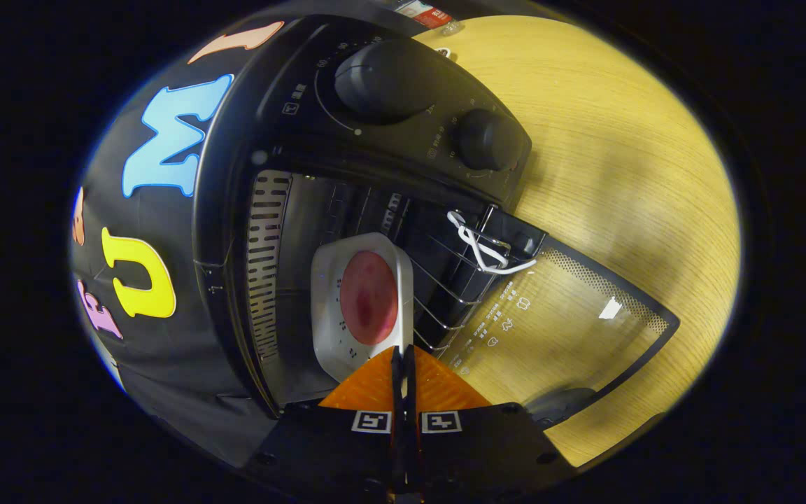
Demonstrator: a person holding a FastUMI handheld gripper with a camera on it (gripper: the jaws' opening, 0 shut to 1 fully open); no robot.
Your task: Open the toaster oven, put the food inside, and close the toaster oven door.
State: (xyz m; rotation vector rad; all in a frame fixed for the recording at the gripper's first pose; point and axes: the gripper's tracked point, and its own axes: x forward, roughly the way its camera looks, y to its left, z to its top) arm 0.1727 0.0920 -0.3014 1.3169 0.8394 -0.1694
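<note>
The black toaster oven (263, 140) stands with its glass door (564, 322) folded fully down onto the table. A white square plate (329, 336) carrying a round red slice of food (368, 297) sits in the mouth of the oven cavity, over the wire rack (445, 280). My gripper (403, 355) is shut on the plate's near rim, its fingers pressed close together. The plate's near corner is hidden behind the fingers.
Two black knobs (382, 77) (487, 140) sit on the oven's control panel beside the cavity. A white cord loop (480, 248) hangs at the front of the rack. The door handle (560, 406) lies close beside my fingers. The wooden table (620, 140) stretches past the door.
</note>
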